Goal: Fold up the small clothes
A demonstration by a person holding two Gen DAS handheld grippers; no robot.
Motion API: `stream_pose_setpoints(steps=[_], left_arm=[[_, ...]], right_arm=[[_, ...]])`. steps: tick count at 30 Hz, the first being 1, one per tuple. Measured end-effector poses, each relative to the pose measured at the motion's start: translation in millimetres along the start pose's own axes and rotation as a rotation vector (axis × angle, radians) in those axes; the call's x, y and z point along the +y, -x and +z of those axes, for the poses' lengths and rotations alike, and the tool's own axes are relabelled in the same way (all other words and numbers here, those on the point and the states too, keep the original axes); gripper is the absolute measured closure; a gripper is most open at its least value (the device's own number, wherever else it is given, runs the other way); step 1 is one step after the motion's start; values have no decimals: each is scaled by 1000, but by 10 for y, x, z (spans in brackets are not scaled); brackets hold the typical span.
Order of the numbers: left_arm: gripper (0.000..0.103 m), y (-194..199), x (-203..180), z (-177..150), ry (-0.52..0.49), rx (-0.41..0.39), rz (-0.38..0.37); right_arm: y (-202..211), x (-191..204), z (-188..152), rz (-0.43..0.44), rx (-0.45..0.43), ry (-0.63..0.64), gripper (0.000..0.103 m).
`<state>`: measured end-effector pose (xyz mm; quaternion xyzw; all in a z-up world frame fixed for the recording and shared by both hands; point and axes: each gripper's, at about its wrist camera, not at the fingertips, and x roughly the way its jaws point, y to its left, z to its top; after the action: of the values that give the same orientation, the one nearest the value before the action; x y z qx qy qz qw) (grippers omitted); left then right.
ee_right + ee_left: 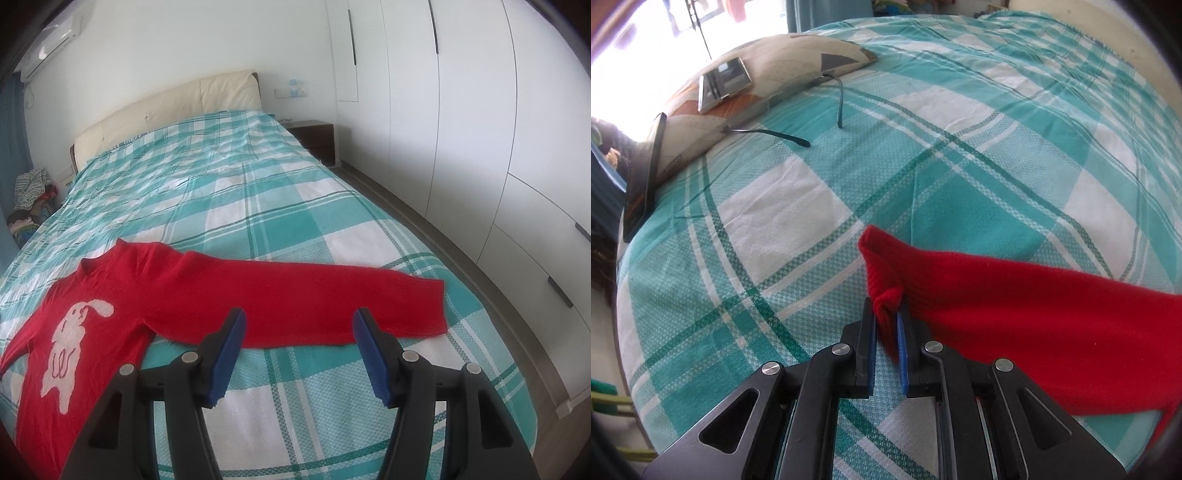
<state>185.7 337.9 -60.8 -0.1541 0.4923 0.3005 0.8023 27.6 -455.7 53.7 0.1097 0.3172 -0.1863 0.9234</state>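
Observation:
A small red sweater point(192, 291) with a white rabbit design point(70, 339) lies face up on the teal plaid bedspread point(258, 206). Its right sleeve point(332, 306) stretches out flat to the right. My right gripper point(299, 328) is open, hovering just in front of that sleeve, empty. In the left wrist view my left gripper point(886, 314) is shut on the ribbed cuff of the other red sleeve point(1015, 306), holding it slightly off the bedspread point(812, 206).
A patterned pillow point(775, 74) with a phone point(724, 83) on it, a tablet point(642, 177) and glasses point(783, 136) lie at the bed's left. White wardrobes point(461, 110) stand right; headboard point(166, 110) and nightstand point(317, 140) behind.

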Motion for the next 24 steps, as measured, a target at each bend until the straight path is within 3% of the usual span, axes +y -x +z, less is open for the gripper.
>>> stream_pose_setpoints(steps=[1, 3, 4, 5, 7, 10, 14, 17, 19, 24], left_arm=[[88, 21, 3, -1, -3, -8, 2], [66, 84, -11, -4, -28, -15, 4], [43, 144, -17, -13, -43, -29, 3], [29, 220, -23, -15, -51, -54, -5], [27, 427, -45, -10, -59, -132, -25], [18, 767, -109, -22, -53, -250, -72], [6, 1171, -231, -136, -20, -352, -203], [6, 1319, -366, -271, -4, -350, -345], [6, 1355, -543, -354, -48, -329, -400], [6, 1411, -831, -473, -144, -332, -409]], right_arm=[[2, -21, 2, -3, 1, -9, 43], [2, -86, 13, -11, 2, -35, 43], [1, -124, 20, -18, 3, -52, 43], [-3, -168, 25, -25, 4, -72, 39], [-13, -269, 33, -39, 7, -120, 33], [-32, -412, 37, -48, 17, -183, 33], [-54, -595, 23, -35, 27, -275, 33], [-56, -779, 24, -15, 13, -364, 33], [-95, -953, 45, 12, 4, -440, 33], [-323, -1239, 154, 52, 68, -527, 33]])
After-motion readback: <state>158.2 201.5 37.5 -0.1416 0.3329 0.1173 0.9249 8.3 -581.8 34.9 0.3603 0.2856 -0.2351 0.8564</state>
